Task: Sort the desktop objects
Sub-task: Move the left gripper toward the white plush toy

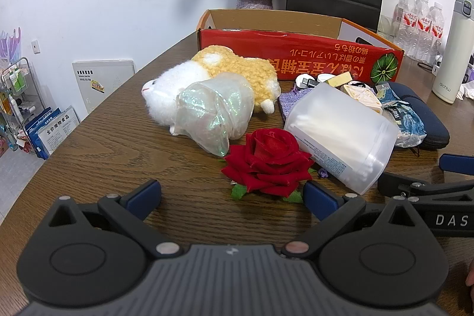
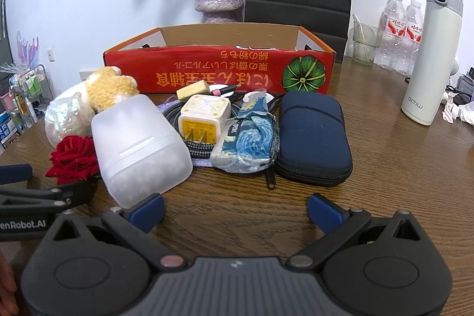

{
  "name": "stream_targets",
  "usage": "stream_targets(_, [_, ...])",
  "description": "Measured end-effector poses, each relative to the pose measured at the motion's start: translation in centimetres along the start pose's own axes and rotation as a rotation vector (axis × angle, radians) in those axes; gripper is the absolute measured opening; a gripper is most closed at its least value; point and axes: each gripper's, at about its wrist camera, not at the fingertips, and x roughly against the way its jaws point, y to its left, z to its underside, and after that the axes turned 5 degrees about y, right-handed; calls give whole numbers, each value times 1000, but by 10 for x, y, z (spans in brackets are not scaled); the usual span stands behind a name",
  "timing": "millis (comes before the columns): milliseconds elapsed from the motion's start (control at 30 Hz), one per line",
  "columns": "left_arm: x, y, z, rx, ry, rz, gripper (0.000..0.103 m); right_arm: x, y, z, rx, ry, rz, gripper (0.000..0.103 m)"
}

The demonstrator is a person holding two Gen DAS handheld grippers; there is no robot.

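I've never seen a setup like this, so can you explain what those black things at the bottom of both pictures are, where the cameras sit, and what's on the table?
Those are two hand-held grippers, each with a camera looking along its blue-tipped fingers. One picture comes from the left gripper, the other from the right gripper. Both are open and hold nothing. On the wooden table lie a red rose, a plush toy, a translucent cotton-swab box, a white charger, a navy zip case and an open red cardboard box.

Rose (image 1: 268,160) lies left of cotton-swab box (image 1: 340,135), carton (image 1: 296,55) behind.
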Motion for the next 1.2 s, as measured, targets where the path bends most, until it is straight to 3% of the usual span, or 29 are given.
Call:
stream_targets(600, [-1,-1,0,4,-3,3,103,0,-1,0,0,0,-2,103])
stream_targets(700, [2,0,2,-3,-12,38,103,0,-1,0,0,-1,-4,103])
stream_targets(833, [24,4,7,-74,-67,120,103,2,0,1,9,-2,-13,103])
stream_targets(933, [57,18,6,-148,-183,152,103,11,1,8,64,2,-52,99])
stream_targets(1033, [72,41,-12,-164,-294,152,103,26,0,13,119,-24,-52,91])
stream_targets(1133, [52,65,-50,-157,-271,132,103,47,0,6,125,-117,-68,91])
stream_targets(1200, [31,79,-78,-152,-244,151,97,57,3,-3,112,-189,-86,92])
